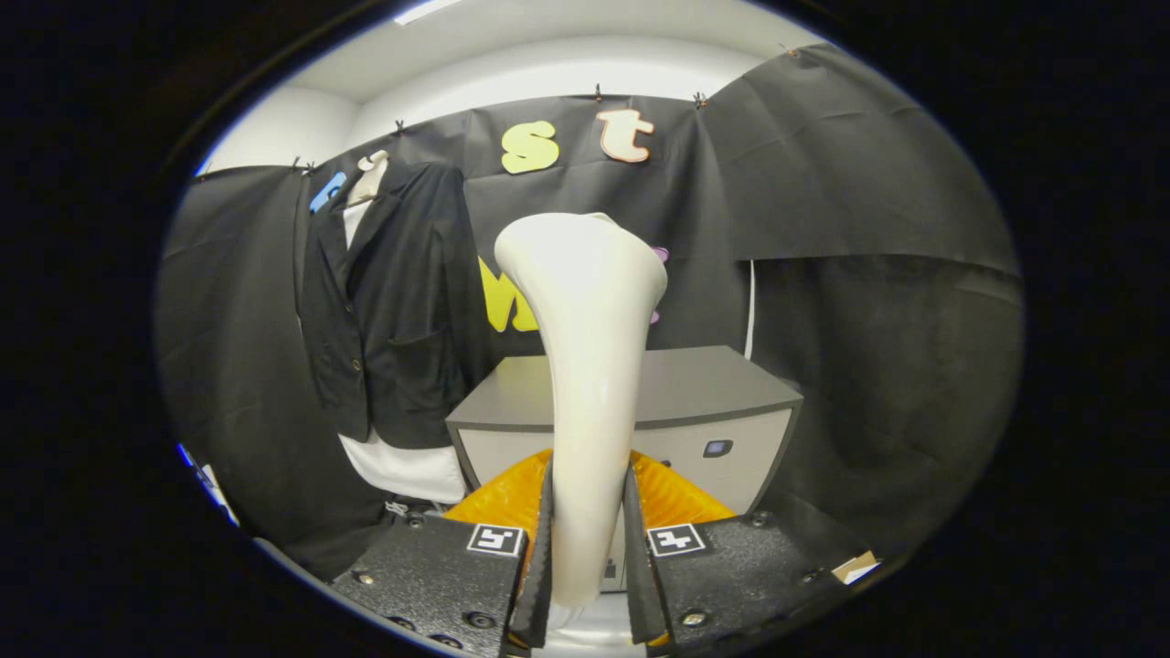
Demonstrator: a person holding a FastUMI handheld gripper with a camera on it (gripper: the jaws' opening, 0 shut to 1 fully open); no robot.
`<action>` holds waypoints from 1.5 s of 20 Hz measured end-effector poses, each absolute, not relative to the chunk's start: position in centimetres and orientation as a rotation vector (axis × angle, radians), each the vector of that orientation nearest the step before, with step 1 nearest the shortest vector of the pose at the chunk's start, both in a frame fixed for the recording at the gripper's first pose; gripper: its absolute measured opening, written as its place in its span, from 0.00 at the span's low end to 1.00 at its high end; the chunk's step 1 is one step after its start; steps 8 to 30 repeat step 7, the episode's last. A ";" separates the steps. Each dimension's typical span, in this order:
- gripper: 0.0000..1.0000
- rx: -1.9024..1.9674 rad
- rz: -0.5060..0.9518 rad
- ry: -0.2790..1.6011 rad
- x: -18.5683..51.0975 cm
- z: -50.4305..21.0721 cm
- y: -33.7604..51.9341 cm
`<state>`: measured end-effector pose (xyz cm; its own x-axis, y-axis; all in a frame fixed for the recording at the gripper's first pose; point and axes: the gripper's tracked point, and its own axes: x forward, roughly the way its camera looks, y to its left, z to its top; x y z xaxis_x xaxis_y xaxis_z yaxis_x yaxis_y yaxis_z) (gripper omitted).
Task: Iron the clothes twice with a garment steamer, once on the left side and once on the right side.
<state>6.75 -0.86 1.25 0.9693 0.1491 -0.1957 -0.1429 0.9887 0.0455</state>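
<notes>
On the left, a black suit jacket (388,302) hangs upright over a white shirt (407,471) against the booth's black cloth wall (868,274), well apart from the fingers and beyond them to the left. I judge that this clothing is soft and light, so it will swing or fold away when the steamer pushes on it; the strokes should be slow and go down along the hanging fabric. In the middle, the cream-white plastic garment steamer (590,366) stands upright between the fingers, its wide flat head on top and its narrow handle below. It looks stiff, smooth and a little slippery, and probably top-heavy, so the narrow handle is the good place to hold it. The gripper (590,548) is closed only as far as the handle allows: both fingers press on the two sides of the handle and pinch it firmly. Behind the steamer stands a grey box-shaped cabinet (713,393), and an orange ribbed part (672,493) shows just ahead of the fingers. On the right is more of the cloth wall.
</notes>
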 end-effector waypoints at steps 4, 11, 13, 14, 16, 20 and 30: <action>0.36 0.030 0.145 0.207 6.9 0.9 -0.9; 0.36 0.031 0.144 0.208 7.0 1.1 -1.0; 0.36 0.031 0.144 0.208 7.0 1.1 -1.0; 0.36 0.031 0.144 0.208 7.0 1.1 -1.0; 0.36 0.031 0.144 0.208 7.0 1.1 -1.0; 0.36 0.031 0.144 0.208 7.0 1.1 -1.0; 0.36 0.031 0.144 0.208 7.0 1.1 -1.0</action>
